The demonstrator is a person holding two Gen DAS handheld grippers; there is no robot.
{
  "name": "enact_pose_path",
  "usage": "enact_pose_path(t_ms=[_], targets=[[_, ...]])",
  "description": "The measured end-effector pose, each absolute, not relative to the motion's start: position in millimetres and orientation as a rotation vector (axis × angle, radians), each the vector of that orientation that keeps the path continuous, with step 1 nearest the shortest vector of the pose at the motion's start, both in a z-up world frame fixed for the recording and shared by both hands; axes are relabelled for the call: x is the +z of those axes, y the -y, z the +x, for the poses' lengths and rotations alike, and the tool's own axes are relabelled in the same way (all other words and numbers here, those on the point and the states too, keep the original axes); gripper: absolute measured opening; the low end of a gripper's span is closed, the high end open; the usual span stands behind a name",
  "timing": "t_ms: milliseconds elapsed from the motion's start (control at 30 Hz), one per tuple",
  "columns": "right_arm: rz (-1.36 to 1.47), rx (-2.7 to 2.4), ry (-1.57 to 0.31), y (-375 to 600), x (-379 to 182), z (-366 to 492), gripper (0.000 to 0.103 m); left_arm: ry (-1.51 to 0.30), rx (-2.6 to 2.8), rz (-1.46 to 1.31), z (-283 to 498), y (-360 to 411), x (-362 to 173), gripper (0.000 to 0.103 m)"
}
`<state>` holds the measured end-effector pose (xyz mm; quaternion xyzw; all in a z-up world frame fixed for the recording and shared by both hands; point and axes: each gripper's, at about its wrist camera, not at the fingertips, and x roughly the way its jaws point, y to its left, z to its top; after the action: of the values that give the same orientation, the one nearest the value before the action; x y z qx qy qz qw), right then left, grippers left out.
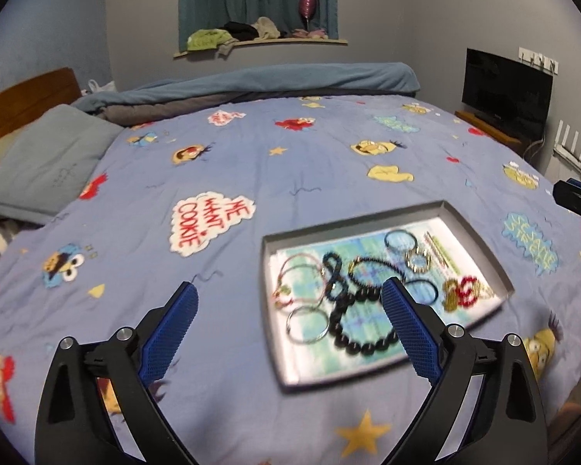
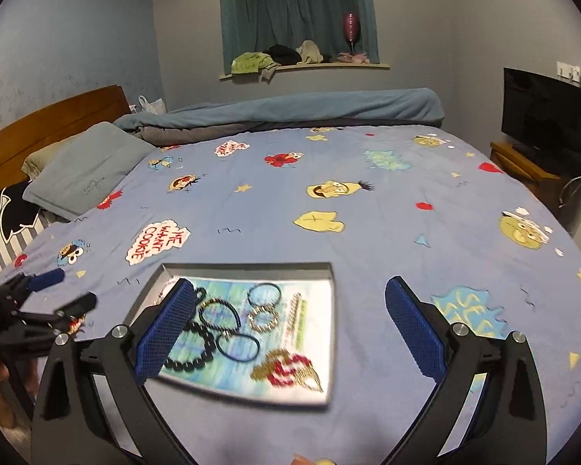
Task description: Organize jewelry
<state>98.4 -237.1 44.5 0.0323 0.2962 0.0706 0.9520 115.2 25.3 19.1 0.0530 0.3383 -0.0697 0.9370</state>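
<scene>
Fingers (image 1: 410, 333) apart, empty, above "ME WANT COOKIE" bedspread (image 1: 213, 226).

Grey-blue walls (image 2: 97, 19) close in a dim bedroom. A bed with a wooden headboard (image 2: 50, 124) wears a cartoon-print blue bedspread (image 1: 290, 155), a grey pillow (image 1: 50, 162) and a rolled blue blanket (image 2: 310, 108). Teal curtains (image 2: 298, 7) hang above a cluttered sill (image 2: 302, 65). A dark television (image 2: 542, 112) sits on a wooden stand (image 2: 523, 166).

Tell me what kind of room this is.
A bedroom, most likely: a bed with a pillow and wooden headboard, plus a TV by the wall.
</scene>
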Motion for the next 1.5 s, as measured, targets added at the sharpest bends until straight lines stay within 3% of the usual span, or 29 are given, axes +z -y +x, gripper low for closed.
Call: enact_pose_path(t_ms=[333,767,1500], targets=[[0.097,0.118,-0.711,249.3,-0.1,66.6,0.097,-0.755,-0.138,0.081,74.4,-37.1,-3.7,0.096],[0.063,0.125,-0.755,226.6,-59.3,64.4,0.097,-0.824,-0.157,0.023,78.6,-18.5,-61.5,0.096],[-0.035,0.168,-0.750,199.9,-83.8,66.6,0.097,-0.796,-0.117,0.085,78.9,-9.5,-79.0,0.097]])
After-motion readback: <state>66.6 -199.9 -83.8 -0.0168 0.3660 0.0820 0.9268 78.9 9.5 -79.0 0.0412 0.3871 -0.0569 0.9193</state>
